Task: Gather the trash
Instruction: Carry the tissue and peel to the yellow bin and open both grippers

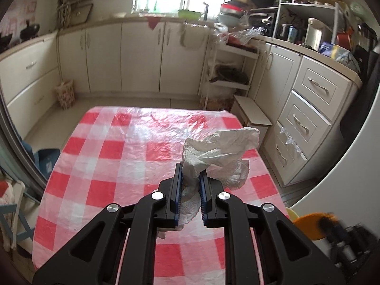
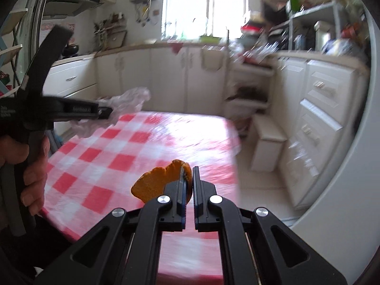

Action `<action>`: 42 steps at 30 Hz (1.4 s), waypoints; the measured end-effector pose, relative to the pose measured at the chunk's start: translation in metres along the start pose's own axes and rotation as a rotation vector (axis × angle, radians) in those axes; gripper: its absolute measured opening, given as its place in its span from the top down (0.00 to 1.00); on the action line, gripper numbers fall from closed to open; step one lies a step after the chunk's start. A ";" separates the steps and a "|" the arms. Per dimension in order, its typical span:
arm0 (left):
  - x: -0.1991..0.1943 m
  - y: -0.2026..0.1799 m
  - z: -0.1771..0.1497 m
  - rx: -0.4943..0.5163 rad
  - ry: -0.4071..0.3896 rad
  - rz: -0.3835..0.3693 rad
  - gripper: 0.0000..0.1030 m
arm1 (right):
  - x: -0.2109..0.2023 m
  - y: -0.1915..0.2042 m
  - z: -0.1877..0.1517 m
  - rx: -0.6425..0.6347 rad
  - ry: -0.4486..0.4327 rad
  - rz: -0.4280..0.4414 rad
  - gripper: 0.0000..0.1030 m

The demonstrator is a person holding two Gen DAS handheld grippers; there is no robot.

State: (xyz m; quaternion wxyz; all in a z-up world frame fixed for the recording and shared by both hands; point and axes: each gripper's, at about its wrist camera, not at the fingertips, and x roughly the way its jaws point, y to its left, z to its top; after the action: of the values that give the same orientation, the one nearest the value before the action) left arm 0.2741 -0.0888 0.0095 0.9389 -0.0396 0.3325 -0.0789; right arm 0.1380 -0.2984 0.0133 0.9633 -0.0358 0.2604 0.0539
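Kitchen scene: checkered table (image 1: pixel 114 156) stood amid white cabinets (image 1: pixel 142 57). Left gripper (image 1: pixel 191 178) was above the table, fingers clamped on crumpled tissue (image 1: pixel 220 149), which stuck up past the tips. Right gripper (image 2: pixel 188 175) was over the table's near edge, fingers pinched on an orange peel (image 2: pixel 154 182) that jutted out left. Right view was motion-blurred.
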 end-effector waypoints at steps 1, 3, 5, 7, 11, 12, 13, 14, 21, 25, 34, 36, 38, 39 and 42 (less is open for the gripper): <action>-0.001 -0.007 0.000 0.008 -0.007 -0.001 0.89 | -0.005 -0.003 0.000 -0.003 -0.015 -0.016 0.95; 0.002 -0.017 -0.001 0.014 -0.003 -0.011 0.89 | -0.021 -0.014 0.004 -0.003 -0.071 -0.061 0.95; 0.006 -0.029 -0.002 0.028 0.008 -0.022 0.89 | -0.033 -0.022 0.008 -0.003 -0.113 -0.091 0.95; 0.009 -0.041 -0.004 0.044 0.017 -0.033 0.89 | -0.047 -0.029 0.013 -0.009 -0.160 -0.121 0.95; 0.015 -0.067 -0.010 0.088 0.033 -0.052 0.89 | -0.058 -0.034 0.017 -0.033 -0.212 -0.165 0.95; 0.017 -0.075 -0.012 0.105 0.040 -0.057 0.89 | -0.063 -0.037 0.016 -0.037 -0.221 -0.172 0.95; 0.019 -0.080 -0.014 0.115 0.046 -0.060 0.89 | -0.067 -0.038 0.017 -0.047 -0.236 -0.184 0.95; 0.021 -0.084 -0.015 0.124 0.052 -0.063 0.89 | -0.070 -0.038 0.017 -0.054 -0.247 -0.193 0.95; 0.033 -0.115 -0.028 0.176 0.101 -0.091 0.89 | -0.079 -0.058 0.013 -0.046 -0.275 -0.248 0.95; 0.035 -0.128 -0.033 0.196 0.103 -0.097 0.89 | -0.075 -0.074 0.007 -0.011 -0.247 -0.275 0.95; 0.034 -0.147 -0.036 0.214 0.077 -0.103 0.89 | -0.052 -0.095 -0.015 0.054 -0.102 -0.299 0.95; 0.033 -0.152 -0.037 0.213 0.072 -0.110 0.89 | -0.047 -0.096 -0.019 0.060 -0.077 -0.300 0.95; 0.034 -0.156 -0.037 0.217 0.069 -0.117 0.89 | -0.044 -0.097 -0.025 0.065 -0.063 -0.303 0.95; 0.034 -0.159 -0.038 0.220 0.066 -0.119 0.89 | -0.041 -0.099 -0.028 0.067 -0.054 -0.304 0.95; 0.034 -0.165 -0.039 0.225 0.062 -0.123 0.89 | -0.032 -0.104 -0.036 0.078 -0.022 -0.314 0.95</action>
State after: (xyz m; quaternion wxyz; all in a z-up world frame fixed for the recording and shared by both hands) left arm 0.2554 -0.2583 -0.0214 0.9200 0.0481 0.3476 -0.1745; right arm 0.1056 -0.4080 0.0026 0.9633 -0.0380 0.2432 -0.1070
